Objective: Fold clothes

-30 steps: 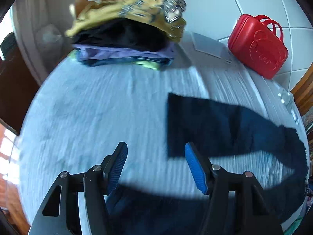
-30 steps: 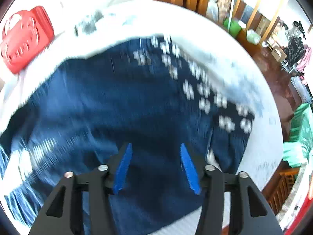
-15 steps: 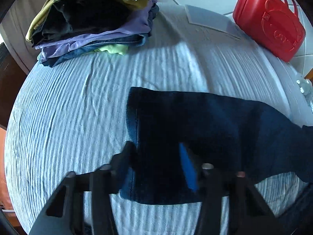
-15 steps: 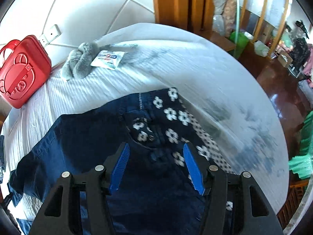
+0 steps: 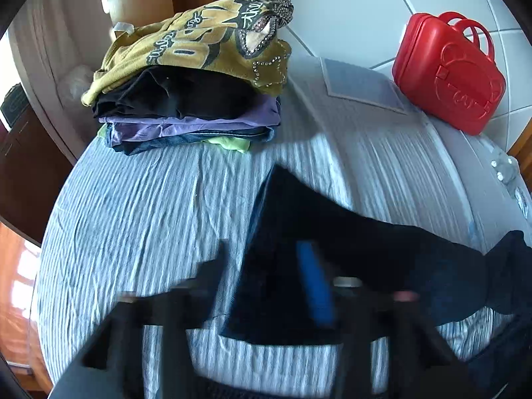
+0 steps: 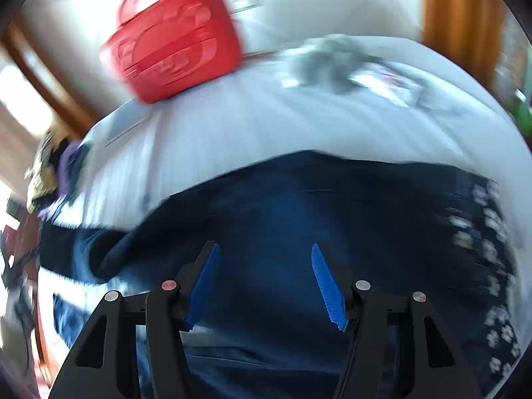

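Note:
Dark blue jeans lie on the striped bed. In the left wrist view a leg end (image 5: 332, 232) lies flat, and my left gripper (image 5: 266, 269) is blurred around its hem edge, jaws apart with the cloth between them. In the right wrist view the jeans (image 6: 332, 206) fill the lower half, with a white flower print (image 6: 492, 232) at the right. My right gripper (image 6: 264, 266) is open just above the denim and holds nothing.
A stack of folded clothes (image 5: 193, 76) topped by a mustard shirt sits at the bed's far left. A red case (image 5: 449, 69) leans on the white headboard, also in the right wrist view (image 6: 176, 40). A grey furry item (image 6: 326, 56) and a packet (image 6: 389, 79) lie far right.
My left gripper has reached the leg's hem and now blurs as it moves. My right gripper has swung left, from the flowered waist toward the middle of the jeans.

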{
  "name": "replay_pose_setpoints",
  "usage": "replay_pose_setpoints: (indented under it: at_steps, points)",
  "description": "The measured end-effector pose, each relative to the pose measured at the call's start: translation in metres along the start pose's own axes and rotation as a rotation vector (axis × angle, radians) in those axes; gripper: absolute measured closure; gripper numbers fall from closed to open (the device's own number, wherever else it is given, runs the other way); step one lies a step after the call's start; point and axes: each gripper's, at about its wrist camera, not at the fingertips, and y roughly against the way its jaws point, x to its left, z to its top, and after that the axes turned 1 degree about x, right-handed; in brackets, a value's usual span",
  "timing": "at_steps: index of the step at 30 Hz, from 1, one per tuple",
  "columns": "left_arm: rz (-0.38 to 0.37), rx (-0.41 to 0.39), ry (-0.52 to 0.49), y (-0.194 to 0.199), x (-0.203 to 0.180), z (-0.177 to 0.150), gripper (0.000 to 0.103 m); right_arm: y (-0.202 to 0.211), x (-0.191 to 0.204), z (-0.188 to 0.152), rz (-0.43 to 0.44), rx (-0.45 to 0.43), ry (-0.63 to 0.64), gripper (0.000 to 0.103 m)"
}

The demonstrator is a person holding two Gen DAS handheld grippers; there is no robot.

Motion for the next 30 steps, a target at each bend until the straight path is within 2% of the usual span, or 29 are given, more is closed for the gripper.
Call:
replay_pose_setpoints:
  at_steps: [3,6,9,12,16,19,25,26,28,29,30]
  points:
    - [-0.031,-0.034,-0.067,0.006,-0.006,-0.014,0.024,-0.014,0.040,-0.005,0.023,0.032,0.101,0.046]
    - [-0.069,-0.030,-0.165,0.009,-0.014,-0.039,0.024,-0.023,0.073,-0.010,0.068,0.063,0.156,0.046]
    - [-0.036,0.003,-0.262,0.000,-0.020,-0.061,0.024,-0.034,0.100,-0.015,0.095,0.086,0.178,0.046]
    - [0.018,0.001,-0.336,-0.009,-0.020,-0.077,0.024,-0.044,0.125,-0.018,0.097,0.106,0.215,0.046]
    - [-0.012,0.011,-0.314,-0.021,-0.004,-0.074,0.024,-0.052,0.145,-0.021,0.101,0.135,0.234,0.046]
    - [-0.059,0.029,-0.270,-0.033,0.004,-0.064,0.024,-0.054,0.145,-0.023,0.090,0.143,0.206,0.046]
    - [-0.079,0.089,-0.193,-0.055,0.010,-0.058,0.026,-0.053,0.141,-0.024,0.063,0.143,0.166,0.046]
    - [-0.085,0.096,-0.179,-0.057,0.011,-0.058,0.029,-0.053,0.141,-0.024,0.061,0.141,0.161,0.046]
    - [-0.095,0.091,-0.190,-0.056,0.007,-0.057,0.046,-0.053,0.141,-0.024,0.060,0.139,0.154,0.046]
    - [-0.110,0.089,-0.199,-0.055,0.005,-0.057,0.076,-0.054,0.141,-0.024,0.062,0.139,0.147,0.046]
    - [-0.142,0.096,-0.201,-0.054,0.002,-0.057,0.094,-0.056,0.142,-0.024,0.071,0.140,0.139,0.046]
